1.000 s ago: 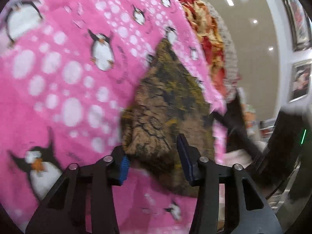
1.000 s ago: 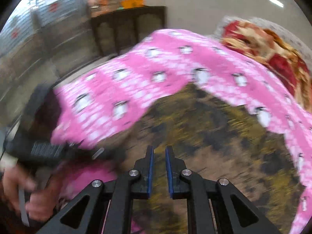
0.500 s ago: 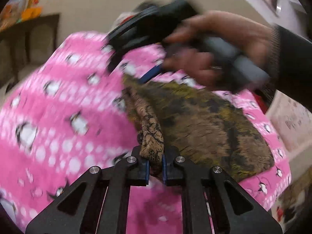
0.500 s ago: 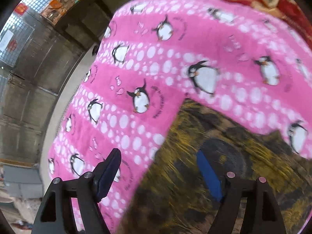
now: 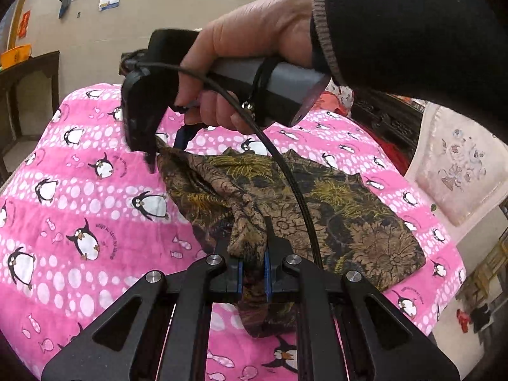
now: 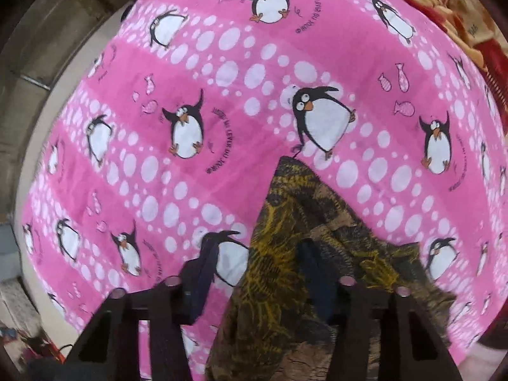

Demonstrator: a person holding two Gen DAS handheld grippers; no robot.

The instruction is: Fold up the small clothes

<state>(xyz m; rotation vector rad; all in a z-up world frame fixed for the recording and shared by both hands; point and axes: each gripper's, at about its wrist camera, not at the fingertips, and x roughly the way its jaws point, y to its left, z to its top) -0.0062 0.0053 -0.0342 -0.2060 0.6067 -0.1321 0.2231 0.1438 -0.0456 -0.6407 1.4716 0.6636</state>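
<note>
A small brown and gold floral garment lies on a pink penguin blanket. My left gripper is shut on a bunched edge of the garment at its near side. My right gripper, held by a hand in a black sleeve, hovers over the garment's far left corner. In the right wrist view the right gripper is open, its jaws wide apart, and the garment's corner lies between them.
The pink blanket covers a raised surface. A red and cream patterned cloth lies at its far edge. A white embroidered cloth hangs at the right. A dark wooden table stands at the back left.
My left gripper closed on the garment's edge and has lifted it. My right gripper opened and moved to the garment's far corner.
</note>
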